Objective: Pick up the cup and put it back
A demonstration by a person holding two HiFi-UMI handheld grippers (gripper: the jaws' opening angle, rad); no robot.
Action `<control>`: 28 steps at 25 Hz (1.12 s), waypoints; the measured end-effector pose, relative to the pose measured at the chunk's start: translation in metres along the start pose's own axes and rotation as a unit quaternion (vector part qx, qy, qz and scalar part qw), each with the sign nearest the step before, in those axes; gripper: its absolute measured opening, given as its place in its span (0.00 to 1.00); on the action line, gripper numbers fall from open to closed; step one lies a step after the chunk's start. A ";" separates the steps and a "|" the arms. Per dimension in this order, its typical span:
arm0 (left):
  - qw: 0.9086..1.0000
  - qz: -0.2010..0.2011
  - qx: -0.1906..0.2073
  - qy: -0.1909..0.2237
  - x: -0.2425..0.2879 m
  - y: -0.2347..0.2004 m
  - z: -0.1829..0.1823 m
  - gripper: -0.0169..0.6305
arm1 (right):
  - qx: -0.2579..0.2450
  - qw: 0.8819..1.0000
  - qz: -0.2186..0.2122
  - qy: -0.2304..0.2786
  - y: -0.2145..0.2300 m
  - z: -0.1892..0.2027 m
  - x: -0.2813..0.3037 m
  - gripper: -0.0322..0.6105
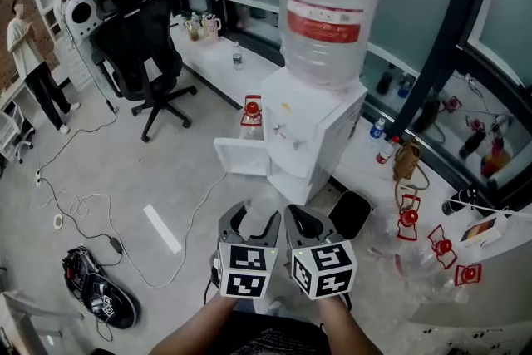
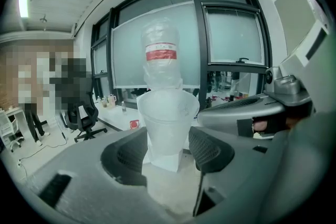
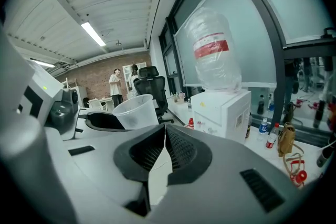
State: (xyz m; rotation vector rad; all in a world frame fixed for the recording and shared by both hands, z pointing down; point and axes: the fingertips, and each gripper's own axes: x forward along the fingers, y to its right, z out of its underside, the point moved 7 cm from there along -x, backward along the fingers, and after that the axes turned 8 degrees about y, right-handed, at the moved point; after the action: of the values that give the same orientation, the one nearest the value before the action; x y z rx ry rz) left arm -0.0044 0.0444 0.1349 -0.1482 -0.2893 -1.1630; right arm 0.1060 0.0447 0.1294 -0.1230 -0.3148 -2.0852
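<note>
A clear plastic cup (image 2: 167,122) stands upright between the pads of my left gripper (image 2: 168,152), which is shut on its lower half and holds it in the air. The right gripper view shows that cup (image 3: 135,112) to its left, in the left gripper's jaws. Both grippers are low in the head view, side by side: the left gripper (image 1: 252,226) with the faint cup, the right gripper (image 1: 306,222) beside it. My right gripper (image 3: 164,147) is shut with nothing in it. A white water dispenser (image 1: 312,133) carrying a large bottle (image 1: 330,8) stands just ahead.
A black office chair (image 1: 143,46) stands at the back left, with two people beyond it. Cables (image 1: 91,208) and a dark bag (image 1: 98,295) lie on the floor at left. A black bin (image 1: 354,214) sits by the dispenser. Red clips and bottles (image 1: 440,245) crowd the right.
</note>
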 end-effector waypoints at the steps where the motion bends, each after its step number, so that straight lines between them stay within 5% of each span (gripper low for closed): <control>1: 1.000 0.000 -0.001 0.002 0.004 -0.003 0.000 0.41 | -0.002 1.000 0.000 0.000 0.001 0.000 0.004 0.08; 14: 1.000 0.019 -0.017 -0.015 0.098 -0.061 0.049 0.41 | -0.008 1.000 0.015 -0.017 0.034 0.033 0.110 0.08; 28: 0.996 0.080 -0.004 -0.038 0.267 -0.088 0.210 0.41 | 0.008 0.998 0.061 -0.027 0.116 0.174 0.233 0.08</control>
State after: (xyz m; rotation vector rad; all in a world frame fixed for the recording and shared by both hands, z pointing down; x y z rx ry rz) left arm -0.0186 -0.1700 0.4127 -0.2198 -0.3344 -1.0008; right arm 0.0798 -0.1579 0.3671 -0.1837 -0.3479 -1.9604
